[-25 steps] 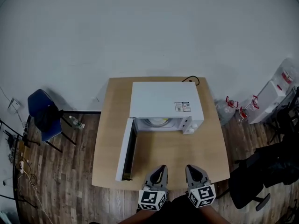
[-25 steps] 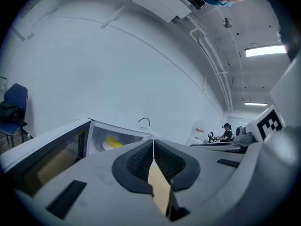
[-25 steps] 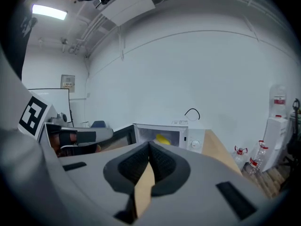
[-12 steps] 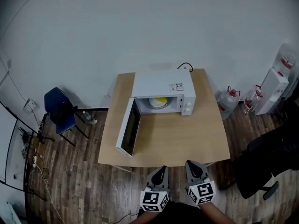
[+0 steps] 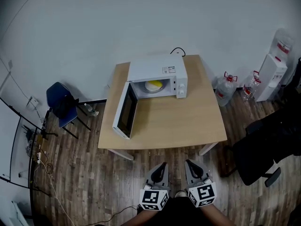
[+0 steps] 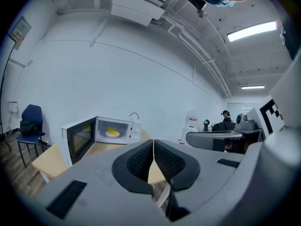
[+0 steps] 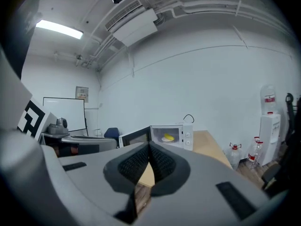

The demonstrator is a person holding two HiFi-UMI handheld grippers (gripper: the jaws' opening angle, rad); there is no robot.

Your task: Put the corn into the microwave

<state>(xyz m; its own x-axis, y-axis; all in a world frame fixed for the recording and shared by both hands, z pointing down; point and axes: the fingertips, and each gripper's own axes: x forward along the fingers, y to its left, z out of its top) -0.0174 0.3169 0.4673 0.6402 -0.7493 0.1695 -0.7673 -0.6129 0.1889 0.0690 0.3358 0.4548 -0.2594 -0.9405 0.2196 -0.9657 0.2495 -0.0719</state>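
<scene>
A white microwave (image 5: 157, 71) stands at the far side of a wooden table (image 5: 188, 121), its door (image 5: 123, 111) swung open to the left. Yellow corn (image 5: 154, 84) lies on a plate inside the cavity; the corn (image 6: 113, 132) also shows in the left gripper view and the corn (image 7: 168, 137) in the right gripper view. My left gripper (image 5: 162, 166) and right gripper (image 5: 189, 165) hang side by side over the wooden floor, well short of the table's near edge. Both are shut with nothing between the jaws.
A blue chair (image 5: 61, 105) stands left of the table. Water bottles (image 5: 224, 90) and a dispenser (image 5: 272, 69) stand at the right, with a black office chair (image 5: 256, 154) nearer. A cable (image 5: 178, 51) runs behind the microwave.
Both grippers have drawn back from the table's near edge to over the floor. The table and microwave now sit farther off and higher in the head view.
</scene>
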